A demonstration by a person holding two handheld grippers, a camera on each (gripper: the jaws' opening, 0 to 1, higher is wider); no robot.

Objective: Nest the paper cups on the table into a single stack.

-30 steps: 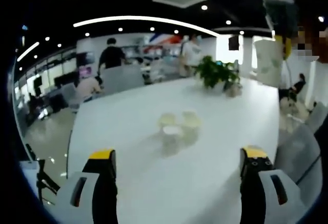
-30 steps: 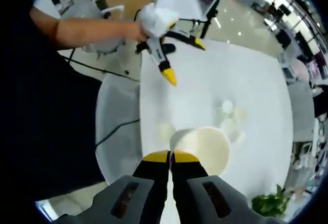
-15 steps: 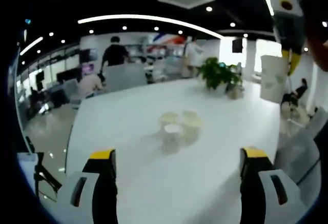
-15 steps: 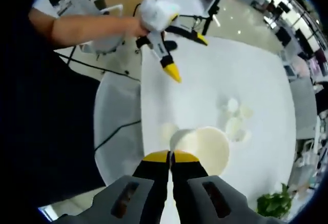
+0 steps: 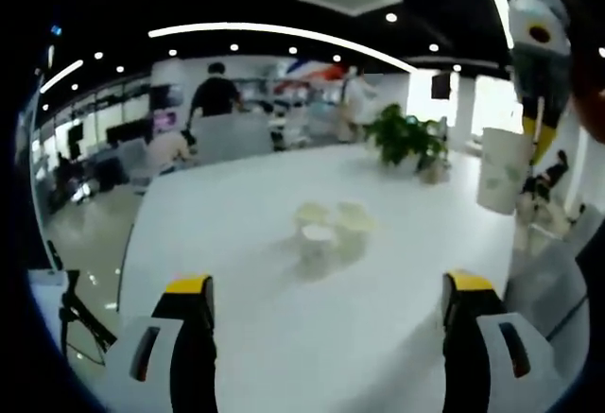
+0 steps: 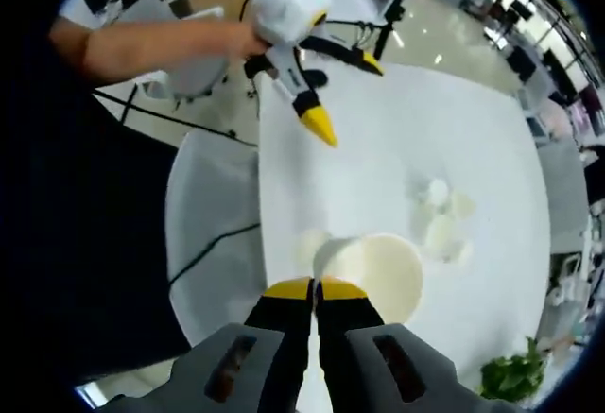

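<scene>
Three pale paper cups (image 5: 326,227) stand close together near the middle of the white table (image 5: 236,271), well ahead of my left gripper (image 5: 329,285), which is open and holds nothing. My right gripper (image 6: 315,288) is shut on the rim of another paper cup (image 6: 383,276), whose open mouth faces the camera, held in the air above the table (image 6: 378,148). That held cup (image 5: 499,169) hangs at the right in the left gripper view. The cup cluster (image 6: 442,216) lies beyond it to the right. A hand holds the left gripper (image 6: 342,96) open over the table's near end.
A potted plant (image 5: 405,137) stands at the table's far end, also seen as the plant (image 6: 515,375). A white chair (image 6: 203,233) sits by the table's edge with cables on the floor. People and desks fill the office background.
In the left gripper view the held cup has come lower at the right. In the right gripper view the table cluster has shifted slightly. Both grippers keep their states.
</scene>
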